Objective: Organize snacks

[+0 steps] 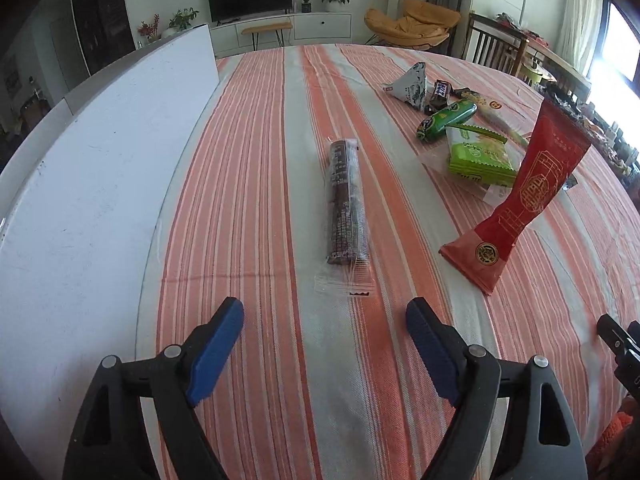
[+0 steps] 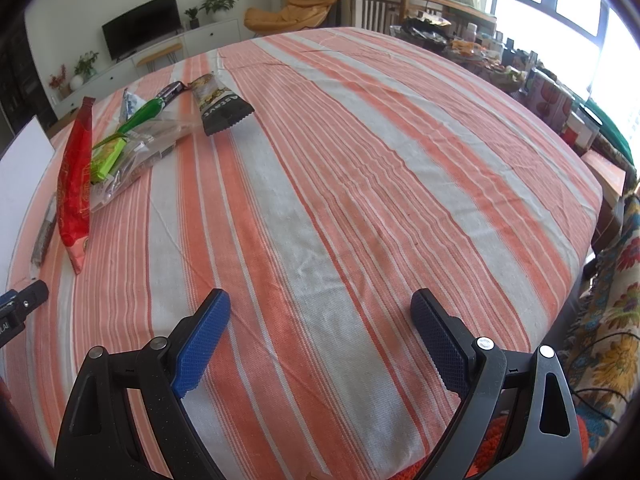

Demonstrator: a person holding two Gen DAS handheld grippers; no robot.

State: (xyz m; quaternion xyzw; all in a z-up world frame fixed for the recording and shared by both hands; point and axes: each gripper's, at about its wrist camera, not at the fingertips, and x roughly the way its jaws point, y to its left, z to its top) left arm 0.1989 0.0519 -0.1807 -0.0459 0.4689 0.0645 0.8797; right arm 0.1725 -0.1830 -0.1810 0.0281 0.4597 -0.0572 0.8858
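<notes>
A long dark snack bar in clear wrap (image 1: 346, 204) lies on the striped tablecloth (image 1: 260, 160), straight ahead of my open, empty left gripper (image 1: 325, 316). To its right a red pouch (image 1: 524, 192) leans over a light green packet (image 1: 480, 154). Behind them lie a dark green packet (image 1: 446, 118), a grey triangular packet (image 1: 408, 86) and a small chocolate bar (image 1: 440, 92). My right gripper (image 2: 320, 308) is open and empty over bare cloth. In its view the red pouch (image 2: 74, 176), green packets (image 2: 108, 156) and a black-and-gold packet (image 2: 218, 106) lie far left.
A white board (image 1: 100, 160) stands along the table's left side. My right gripper's tip (image 1: 618, 340) shows at the left view's right edge, and the left gripper's tip (image 2: 20, 304) at the right view's left edge. Cluttered furniture (image 2: 540, 88) stands past the table's right edge.
</notes>
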